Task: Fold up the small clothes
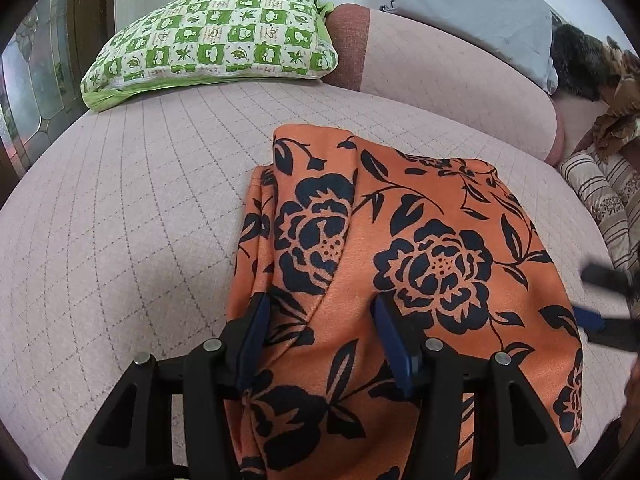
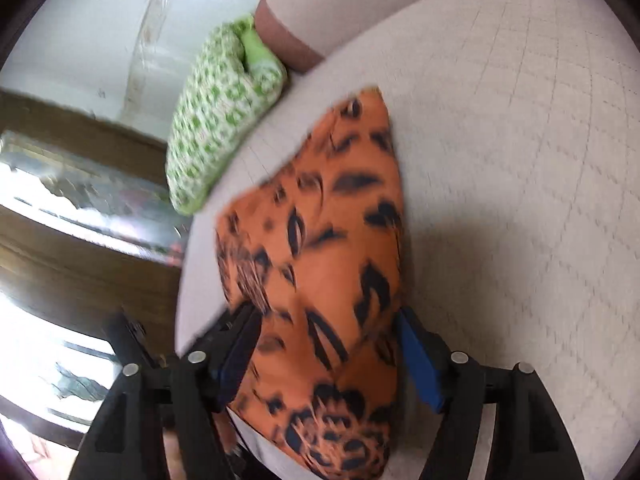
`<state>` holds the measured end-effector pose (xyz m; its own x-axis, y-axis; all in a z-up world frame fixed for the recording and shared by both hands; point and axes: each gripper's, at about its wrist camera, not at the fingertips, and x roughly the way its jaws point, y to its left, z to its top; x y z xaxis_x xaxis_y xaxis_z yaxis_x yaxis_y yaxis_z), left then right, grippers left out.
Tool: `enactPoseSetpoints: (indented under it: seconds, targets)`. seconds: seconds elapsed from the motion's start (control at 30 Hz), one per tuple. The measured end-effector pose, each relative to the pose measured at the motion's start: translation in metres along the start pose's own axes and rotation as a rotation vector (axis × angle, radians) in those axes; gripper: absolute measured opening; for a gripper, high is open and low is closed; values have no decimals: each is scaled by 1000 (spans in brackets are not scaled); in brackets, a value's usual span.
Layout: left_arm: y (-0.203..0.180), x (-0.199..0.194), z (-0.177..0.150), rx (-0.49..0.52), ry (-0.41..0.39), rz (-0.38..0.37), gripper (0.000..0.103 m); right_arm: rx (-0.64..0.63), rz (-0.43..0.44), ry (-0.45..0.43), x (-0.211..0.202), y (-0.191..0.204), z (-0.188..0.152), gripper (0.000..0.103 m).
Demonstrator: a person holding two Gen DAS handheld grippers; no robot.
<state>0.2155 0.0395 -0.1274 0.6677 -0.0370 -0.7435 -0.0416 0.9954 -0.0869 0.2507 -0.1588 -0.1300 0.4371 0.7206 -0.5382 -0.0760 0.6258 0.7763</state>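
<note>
Jaws apart over quilted bed [image 1: 120, 220]

Open quilted bed surface [image 1: 132, 216] left of the orange floral garment [image 1: 400, 248], green checked pillow [image 1: 216, 40] blocking the far left, pink bolster [image 1: 460, 80] and grey pillow [image 1: 472, 4] along the back, striped cushions [image 1: 600, 192] crowding the right edge

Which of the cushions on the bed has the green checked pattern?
The green-and-white checked pillow at the far left, lying on the pink bed cover. The grey pillow is plain, the striped cushion beige.
</note>
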Motion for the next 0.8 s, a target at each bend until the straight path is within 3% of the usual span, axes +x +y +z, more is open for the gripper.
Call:
enactPoseSetpoints:
  seconds: [0.1,0.13,0.17,0.23,0.33,0.4,0.47,0.57,0.7,0.77,0.8]
  targets:
    - [1,0,0,-2,1,-9,57,96,15,21,19,-19,22,72]
    - [2,0,0,-4,0,-12,57,108,34,57,30,-22,25,60]
    - [3,0,0,-6,0,-16,57,91,29,89,41,-18,28,40]
    - [4,0,0,-12,0,-19,57,-37,-82,47,36,9,30,33]
    - [4,1,0,-16,3,-17,57,-299,-239,-52,29,55,16,33]
    - [1,1,0,-10,3,-12,57,-246,-306,50,52,34,16,38]
    - [2,1,1,-13,2,-12,57,-152,-215,34,46,19,26,51]
    - [2,1,1,-17,5,-12,57,-119,-125,-28,28,19,36,77]
    - [2,2,2,-16,6,-10,57,16,-33,-36,38,4,62,77]
    - [2,1,2,-16,5,-13,57,73,-58,44,63,-10,69,35]
    - [3,1,1,-16,4,-13,57,71,-64,57,67,-10,68,35]
